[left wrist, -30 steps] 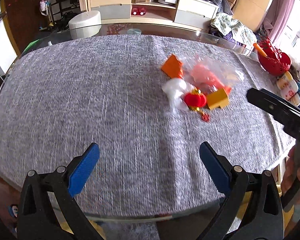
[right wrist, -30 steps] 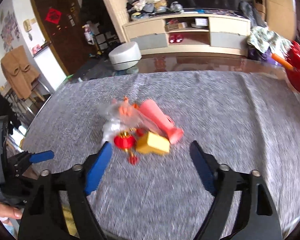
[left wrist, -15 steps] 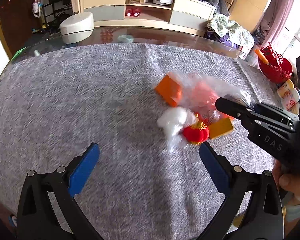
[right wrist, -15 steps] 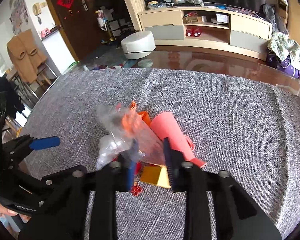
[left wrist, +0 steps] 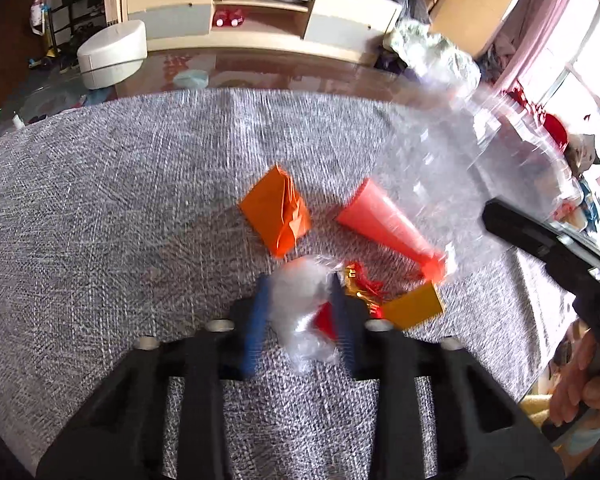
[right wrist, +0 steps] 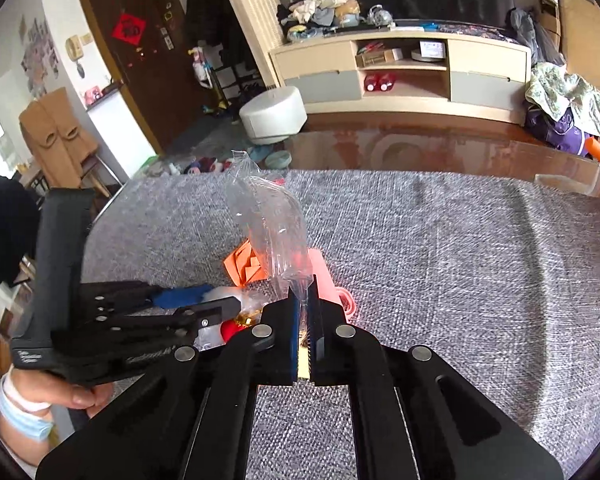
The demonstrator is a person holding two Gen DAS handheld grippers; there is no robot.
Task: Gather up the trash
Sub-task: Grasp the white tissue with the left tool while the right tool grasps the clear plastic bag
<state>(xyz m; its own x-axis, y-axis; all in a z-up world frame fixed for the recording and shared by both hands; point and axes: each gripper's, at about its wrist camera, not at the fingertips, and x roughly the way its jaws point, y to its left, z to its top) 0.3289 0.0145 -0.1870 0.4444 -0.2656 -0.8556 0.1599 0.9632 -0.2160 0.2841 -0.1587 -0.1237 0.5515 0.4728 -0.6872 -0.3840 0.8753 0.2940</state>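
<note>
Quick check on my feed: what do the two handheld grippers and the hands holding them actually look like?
Both are matte black plastic with cut-out linkage arms and silver pivot pins. The left gripper and right gripper have blue finger pads. The left one's body carries small white lettering, unreadable. The left hand is bare, with a light blue cuff at the wrist; the right hand is bare too. No cables show.

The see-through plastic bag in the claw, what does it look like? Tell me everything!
The clear, crinkly plastic bag is thin and shiny, with bright glints on its creases. The right claw is shut on its lower end, so it stands up from the claw's tips, wider in the middle and narrowing to a wrinkled top. It looks empty. Through it you can see the orange folded paper and the pink paper cone lying on the grey woven tablecloth. In the left view it is a blurry sheet.
</note>
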